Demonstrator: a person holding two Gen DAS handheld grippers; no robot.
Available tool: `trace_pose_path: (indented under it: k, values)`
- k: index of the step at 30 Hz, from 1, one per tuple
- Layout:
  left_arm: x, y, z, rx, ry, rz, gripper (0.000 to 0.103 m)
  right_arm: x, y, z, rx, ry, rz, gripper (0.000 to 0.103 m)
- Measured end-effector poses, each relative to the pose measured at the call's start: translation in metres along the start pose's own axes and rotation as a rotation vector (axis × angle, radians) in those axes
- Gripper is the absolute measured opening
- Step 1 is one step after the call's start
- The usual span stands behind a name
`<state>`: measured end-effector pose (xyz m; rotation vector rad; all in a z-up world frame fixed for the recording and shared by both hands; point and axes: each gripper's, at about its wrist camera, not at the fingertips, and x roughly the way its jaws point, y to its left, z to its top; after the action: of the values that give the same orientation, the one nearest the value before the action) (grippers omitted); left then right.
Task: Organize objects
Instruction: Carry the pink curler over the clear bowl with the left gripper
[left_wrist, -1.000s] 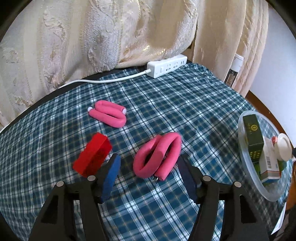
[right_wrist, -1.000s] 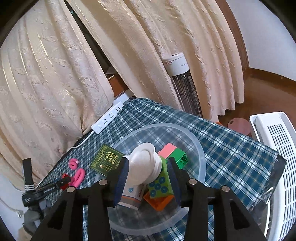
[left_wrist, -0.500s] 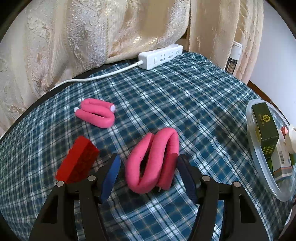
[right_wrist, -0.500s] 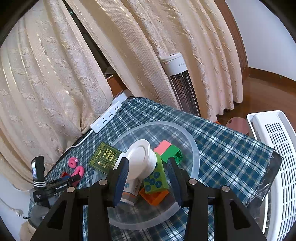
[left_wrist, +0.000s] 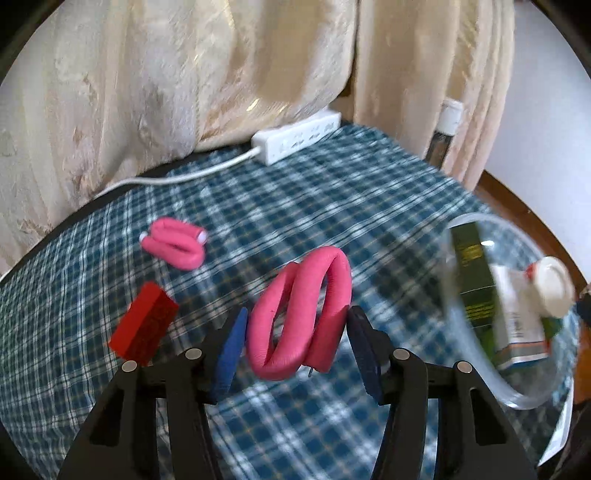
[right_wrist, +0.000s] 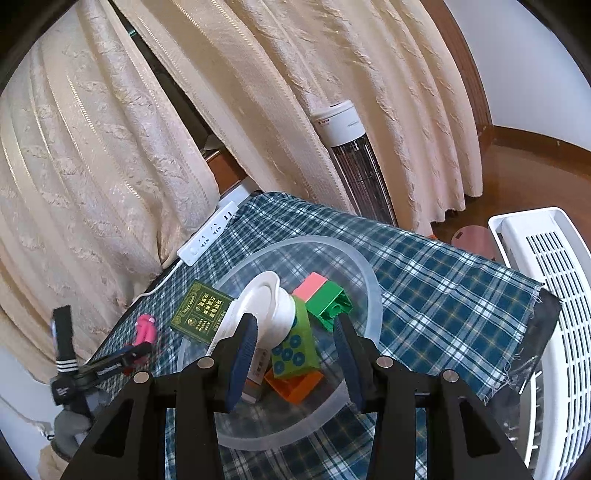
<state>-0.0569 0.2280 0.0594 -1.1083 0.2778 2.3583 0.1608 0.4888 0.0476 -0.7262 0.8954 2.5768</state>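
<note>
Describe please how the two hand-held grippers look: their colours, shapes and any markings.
Both look alike. The left gripper and the right gripper each have two black, angular plastic arms with cut-out openings and round silver screw heads. Each arm ends in a slim finger with a dark blue pad. No cables or printed markings show on them. No hand or sleeve is in view.

Two pink foam curlers, one red block, one clear bowl, one power strip, one green box
</note>
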Motion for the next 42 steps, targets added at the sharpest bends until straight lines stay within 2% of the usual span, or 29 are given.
trace_pose_path:
  k: [6,12,21,31,35,39,42]
  values:
    - [-0.026,-0.041,0.004,0.058,-0.043,-0.078,0.056,0.001,-0.012,-0.001,0.024,0.005,0.009,0.046]
    - [-0.037,-0.08,0.004,0.111,-0.051,-0.14,0.057,-0.003,-0.021,0.0,0.02,-0.013,0.017,0.046]
    - [-0.032,-0.127,0.004,0.178,-0.028,-0.195,0.057,-0.006,-0.027,0.003,-0.016,-0.037,-0.044,0.046]
    - [-0.019,-0.153,0.013,0.2,-0.011,-0.226,0.057,-0.005,-0.032,0.003,-0.013,-0.033,-0.042,0.046]
    - [-0.01,-0.159,0.014,0.195,0.012,-0.223,0.06,-0.005,-0.031,0.003,-0.013,-0.033,-0.042,0.046]
    - [-0.006,-0.154,0.014,0.161,0.024,-0.23,0.071,-0.006,-0.03,0.002,-0.013,-0.037,-0.042,0.046]
    - [-0.008,-0.149,0.014,0.15,0.015,-0.224,0.072,-0.006,-0.03,0.002,-0.012,-0.038,-0.041,0.046]
